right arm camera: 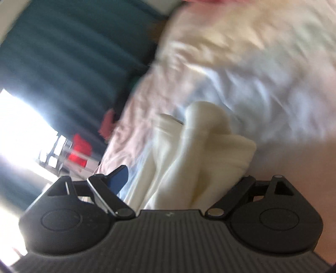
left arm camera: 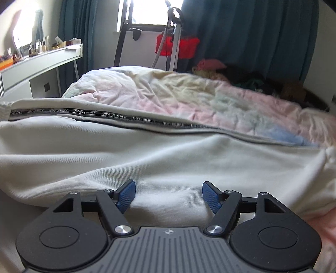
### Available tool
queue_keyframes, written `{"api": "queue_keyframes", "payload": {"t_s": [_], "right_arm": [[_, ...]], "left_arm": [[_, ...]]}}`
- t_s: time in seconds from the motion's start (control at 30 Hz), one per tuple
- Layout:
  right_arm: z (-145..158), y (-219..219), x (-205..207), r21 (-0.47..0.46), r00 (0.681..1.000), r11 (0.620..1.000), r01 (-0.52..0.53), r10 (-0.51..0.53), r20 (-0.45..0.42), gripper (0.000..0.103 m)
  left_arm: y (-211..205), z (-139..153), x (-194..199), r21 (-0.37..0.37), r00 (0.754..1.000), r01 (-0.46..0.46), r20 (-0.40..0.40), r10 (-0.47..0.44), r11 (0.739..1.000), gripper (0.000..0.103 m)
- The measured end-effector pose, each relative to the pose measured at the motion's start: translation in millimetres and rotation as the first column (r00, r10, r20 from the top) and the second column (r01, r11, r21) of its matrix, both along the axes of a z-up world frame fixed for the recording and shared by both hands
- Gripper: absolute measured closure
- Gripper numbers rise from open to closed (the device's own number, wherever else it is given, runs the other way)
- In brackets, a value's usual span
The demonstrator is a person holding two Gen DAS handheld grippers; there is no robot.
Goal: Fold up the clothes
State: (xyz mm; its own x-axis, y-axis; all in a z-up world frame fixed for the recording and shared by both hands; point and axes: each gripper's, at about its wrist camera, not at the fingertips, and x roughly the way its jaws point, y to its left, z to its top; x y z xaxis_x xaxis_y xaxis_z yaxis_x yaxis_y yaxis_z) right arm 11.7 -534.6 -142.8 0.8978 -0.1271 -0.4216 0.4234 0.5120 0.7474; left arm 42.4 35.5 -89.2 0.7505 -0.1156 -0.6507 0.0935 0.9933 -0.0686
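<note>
Gaping fingers over cream garment

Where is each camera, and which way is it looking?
Left wrist: on the left gripper, low over the white garment, facing across the bed to the window; open jaws show.
Right wrist: on the right gripper, tilted and blurred, facing the garment's bunched end; open jaws show.
Shared: garment, bed, teal curtains, red thing.
</note>
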Motion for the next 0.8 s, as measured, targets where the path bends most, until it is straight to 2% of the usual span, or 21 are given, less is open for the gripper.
{"api": "queue_keyframes", "payload": {"t_s": [0.1, 0.2, 0.3, 0.33, 0.37, 0.43, 0.5, 0.57, 0.67, 0.73, 0.8], "right_arm": [[-10, -3, 8, 0.001, 0.997, 1.0, -0.01, 0.01, -0.076, 0.012], [-20, -9, 12, 0.018, 0.995, 1.0, -0.009, 0.01, -0.095, 0.012], [-19, -8, 22, -0.028, 0.991, 0.999, -0.036, 0.032, -0.132, 0.012], [-15, -4, 26, -0.088, 0.986, 0.994, -0.059, 0.044, -0.16, 0.028], [-9, 0, 29, -0.166, 0.979, 0.983, -0.078, 0.043, -0.201, 0.053], [-1, 3, 29, -0.241, 0.969, 0.967, -0.081, 0.019, -0.246, 0.079], [8, 3, 24, -0.268, 0.974, 0.961, -0.061, -0.002, -0.226, 0.083], [29, 16, 25, -0.362, 0.98, 0.93, -0.067, -0.006, -0.197, 0.086], [70, 47, 31, -0.512, 0.989, 0.856, -0.074, -0.005, -0.15, 0.089], [99, 76, 35, -0.601, 0.995, 0.797, -0.066, 0.008, -0.1, 0.089], [128, 116, 37, -0.704, 0.998, 0.707, -0.067, 0.048, -0.046, 0.089]], "left_arm": [[-5, -4, -2, 0.045, 1.0, 0.013, -0.007, -0.013, 0.999, 0.029], [-5, -7, 0, 0.05, 1.0, 0.016, -0.013, -0.016, 0.999, 0.029], [-6, -9, 2, 0.057, 1.0, 0.018, -0.016, -0.018, 0.998, 0.028], [-6, -9, 3, 0.058, 1.0, 0.018, -0.015, -0.018, 0.998, 0.028], [-6, -9, 4, 0.059, 1.0, 0.019, -0.015, -0.018, 0.998, 0.028], [-6, -8, 5, 0.058, 1.0, 0.021, -0.013, -0.021, 0.998, 0.028], [-5, -8, 5, 0.054, 1.0, 0.023, -0.012, -0.023, 0.998, 0.028], [-4, -6, 4, 0.045, 1.0, 0.026, -0.008, -0.025, 0.999, 0.028], [-1, -1, 0, 0.041, 0.999, 0.034, 0.012, -0.035, 0.999, 0.028], [1, 4, -3, 0.055, 0.999, 0.028, 0.04, -0.03, 0.998, 0.028], [4, 11, -6, 0.086, 0.997, 0.009, 0.077, -0.016, 0.996, 0.027]]}}
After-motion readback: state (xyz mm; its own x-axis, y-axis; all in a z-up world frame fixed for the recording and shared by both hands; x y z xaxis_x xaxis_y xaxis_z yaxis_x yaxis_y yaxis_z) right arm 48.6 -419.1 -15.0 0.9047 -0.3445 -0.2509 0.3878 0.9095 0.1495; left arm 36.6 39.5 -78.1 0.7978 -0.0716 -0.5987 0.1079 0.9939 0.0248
